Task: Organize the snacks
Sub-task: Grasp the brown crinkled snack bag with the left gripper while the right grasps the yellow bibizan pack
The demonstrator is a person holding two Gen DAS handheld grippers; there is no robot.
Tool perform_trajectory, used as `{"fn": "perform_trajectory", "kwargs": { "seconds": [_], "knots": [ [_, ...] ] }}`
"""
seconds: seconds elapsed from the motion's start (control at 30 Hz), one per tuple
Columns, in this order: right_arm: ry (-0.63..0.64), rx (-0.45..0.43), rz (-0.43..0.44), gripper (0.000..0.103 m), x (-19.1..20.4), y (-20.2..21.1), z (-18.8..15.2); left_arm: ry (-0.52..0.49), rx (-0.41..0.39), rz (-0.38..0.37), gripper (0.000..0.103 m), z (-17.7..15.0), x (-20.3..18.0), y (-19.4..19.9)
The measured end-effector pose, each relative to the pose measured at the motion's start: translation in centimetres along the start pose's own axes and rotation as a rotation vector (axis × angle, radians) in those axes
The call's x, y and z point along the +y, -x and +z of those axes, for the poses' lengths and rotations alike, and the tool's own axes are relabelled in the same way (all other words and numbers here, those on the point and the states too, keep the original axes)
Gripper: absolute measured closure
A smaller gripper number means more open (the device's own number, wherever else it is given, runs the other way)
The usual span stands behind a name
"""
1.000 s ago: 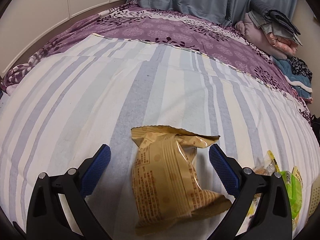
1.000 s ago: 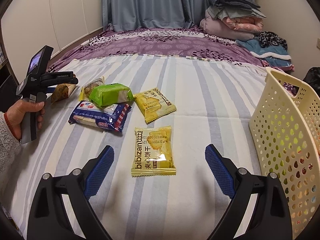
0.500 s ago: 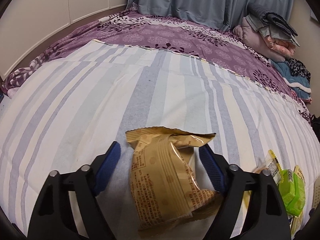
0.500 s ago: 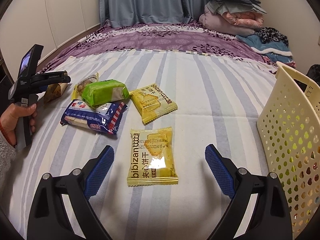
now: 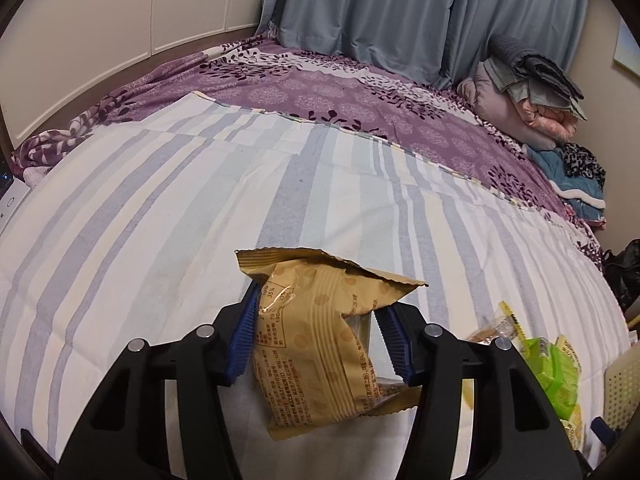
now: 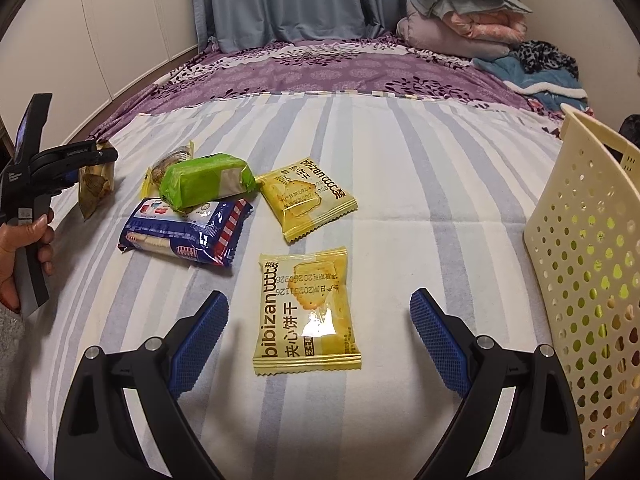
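Observation:
A tan snack packet [image 5: 316, 348] sits crumpled between the blue pads of my left gripper [image 5: 316, 304]. The jaws are closing on it and both pads press its sides. In the right wrist view the tan snack packet [image 6: 95, 190] hangs from my left gripper [image 6: 106, 156] at the far left, just above the striped sheet. My right gripper [image 6: 319, 296] stands open over a yellow bibizan biscuit packet [image 6: 306, 308], which lies flat between the fingers, untouched. A cream perforated basket [image 6: 580, 216] stands at the right.
On the sheet lie a second yellow biscuit packet [image 6: 306, 198], a green pack [image 6: 206, 182] resting on a blue pack [image 6: 186, 232], and a small clear packet [image 6: 168, 166]. Folded bedding [image 6: 464, 24] is piled at the far right. A hand [image 6: 20, 248] holds the left gripper's handle.
The left jaws have come in from wide open onto the tan packet, which is squeezed and raised a little. The right gripper has stayed open, with the yellow packet now slightly nearer.

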State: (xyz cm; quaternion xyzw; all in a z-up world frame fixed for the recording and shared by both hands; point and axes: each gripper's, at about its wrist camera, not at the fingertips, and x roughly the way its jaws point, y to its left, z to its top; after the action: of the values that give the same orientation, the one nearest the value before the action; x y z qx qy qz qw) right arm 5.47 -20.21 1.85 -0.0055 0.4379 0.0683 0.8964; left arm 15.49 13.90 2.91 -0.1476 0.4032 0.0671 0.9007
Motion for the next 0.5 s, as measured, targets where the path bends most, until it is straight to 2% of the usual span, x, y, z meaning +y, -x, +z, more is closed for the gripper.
{"fn": "perform_trajectory", "kwargs": {
  "seconds": [0.13, 0.17, 0.23, 0.4, 0.5],
  "knots": [
    [0.028, 0.033, -0.015, 0.015, 0.7, -0.8, 0.0, -0.002, -0.017, -0.025, 0.046, 0.0, -0.3, 1.3],
    [0.032, 0.042, -0.018, 0.022, 0.8, -1.0, 0.1, -0.002, -0.021, -0.032, 0.046, 0.0, -0.3, 1.6],
    [0.037, 0.045, -0.035, 0.027, 0.7, -1.2, 0.1, -0.002, -0.027, -0.044, 0.046, 0.0, -0.5, 2.2],
    [0.046, 0.035, -0.083, 0.055, 0.4, -0.8, 0.2, -0.003, -0.035, -0.064, 0.046, -0.2, -0.9, 3.5],
    [0.033, 0.032, -0.068, 0.056, 0.1, -0.5, 0.0, -0.002, -0.040, -0.076, 0.046, -0.3, -1.1, 4.3]
  ]
}}
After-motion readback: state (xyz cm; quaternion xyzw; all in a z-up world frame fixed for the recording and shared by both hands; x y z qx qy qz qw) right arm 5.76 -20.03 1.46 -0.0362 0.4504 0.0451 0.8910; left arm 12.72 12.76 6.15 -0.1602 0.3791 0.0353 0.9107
